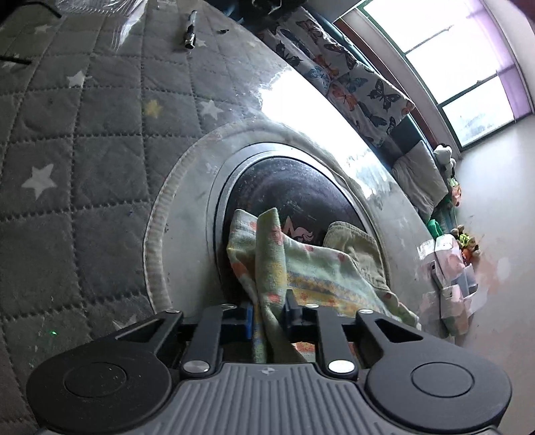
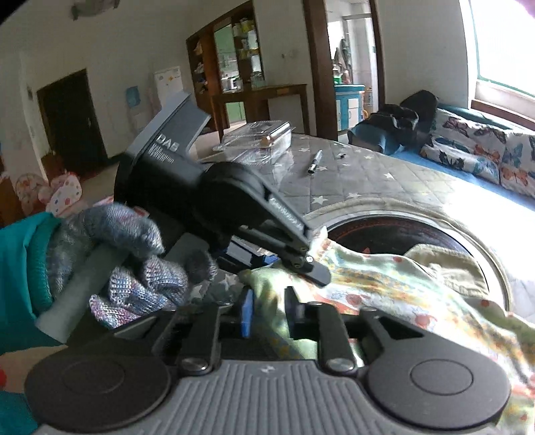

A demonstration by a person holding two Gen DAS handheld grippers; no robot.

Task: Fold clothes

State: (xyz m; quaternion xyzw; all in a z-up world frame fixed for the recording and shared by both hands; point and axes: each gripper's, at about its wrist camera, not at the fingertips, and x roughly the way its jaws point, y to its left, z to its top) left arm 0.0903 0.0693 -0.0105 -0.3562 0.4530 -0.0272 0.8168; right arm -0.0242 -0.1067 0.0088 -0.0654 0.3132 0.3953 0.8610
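A pale green garment with orange and yellow flower print (image 1: 321, 267) lies bunched over a dark round panel (image 1: 301, 197) set in the table. My left gripper (image 1: 269, 316) is shut on a fold of the garment, which passes between its jaws. My right gripper (image 2: 269, 316) is shut on another fold of the same garment (image 2: 384, 284). In the right wrist view the left gripper (image 2: 302, 257) sits just ahead, held by a hand in a grey knit glove (image 2: 133, 257), close beside my right one.
The table has a grey quilted cover with stars (image 1: 83, 160). A pen (image 1: 190, 30) and a clear plastic box (image 2: 257, 137) lie at its far side. A butterfly-print sofa (image 2: 481, 150) stands beyond. Boxes and toys (image 1: 451, 277) sit on the floor.
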